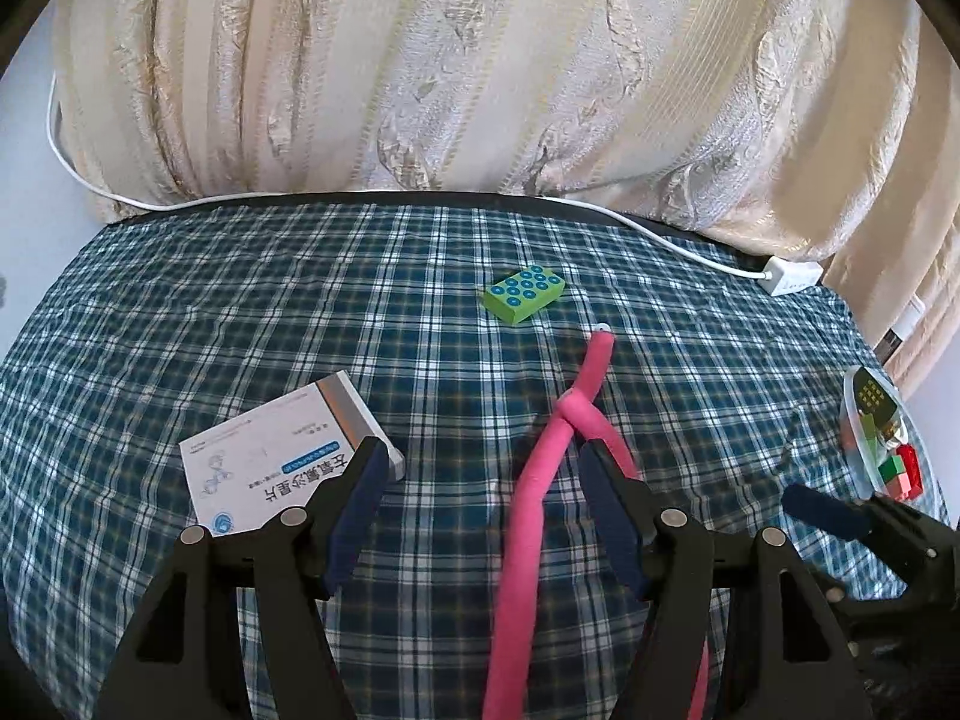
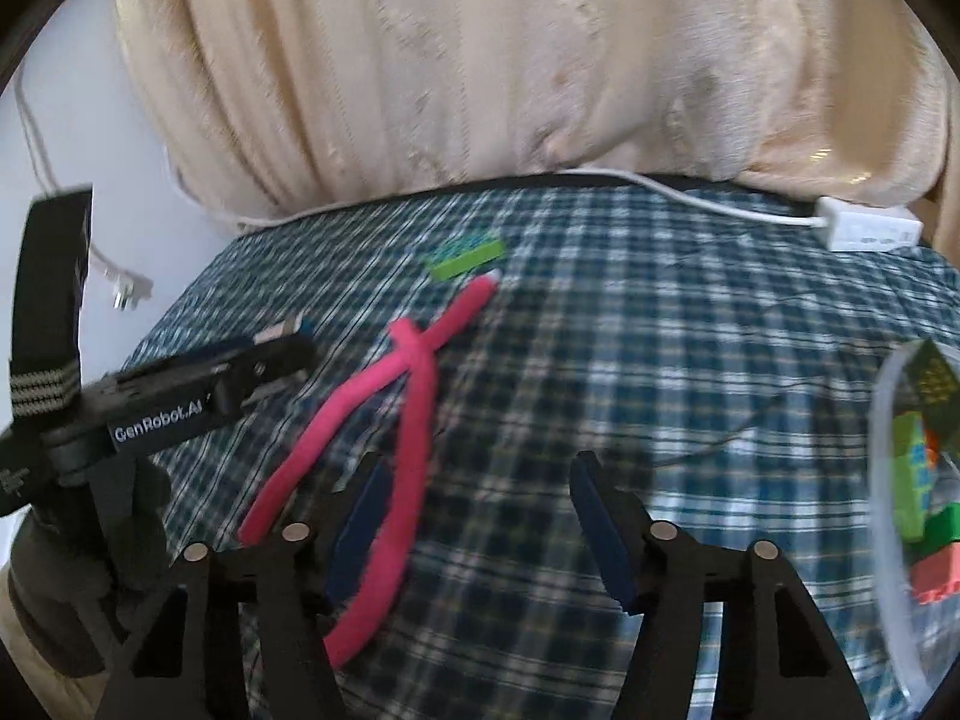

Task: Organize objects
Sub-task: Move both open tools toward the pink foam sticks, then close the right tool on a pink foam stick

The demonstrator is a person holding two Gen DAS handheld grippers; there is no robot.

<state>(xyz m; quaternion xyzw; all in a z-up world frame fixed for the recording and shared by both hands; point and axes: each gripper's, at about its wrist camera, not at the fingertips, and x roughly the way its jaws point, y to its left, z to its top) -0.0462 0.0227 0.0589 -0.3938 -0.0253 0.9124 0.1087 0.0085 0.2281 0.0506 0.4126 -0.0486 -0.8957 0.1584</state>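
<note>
A green block with blue studs (image 1: pixel 524 294) lies far on the plaid tablecloth (image 1: pixel 240 312); it also shows blurred in the right wrist view (image 2: pixel 467 258). A pink foam rod (image 1: pixel 540 480), crossed into a loop, runs from the middle toward me, and shows in the right wrist view (image 2: pixel 384 420). A white medicine box (image 1: pixel 282 456) lies at the left. My left gripper (image 1: pixel 483 468) is open and empty, low over the cloth, with the rod between its fingers. My right gripper (image 2: pixel 477 480) is open and empty; the rod passes by its left finger.
A clear container (image 1: pixel 882 438) with coloured blocks sits at the right edge, seen also in the right wrist view (image 2: pixel 906 480). A white power strip (image 1: pixel 792 277) and its cable lie at the back. A cream curtain (image 1: pixel 480 60) hangs behind the table.
</note>
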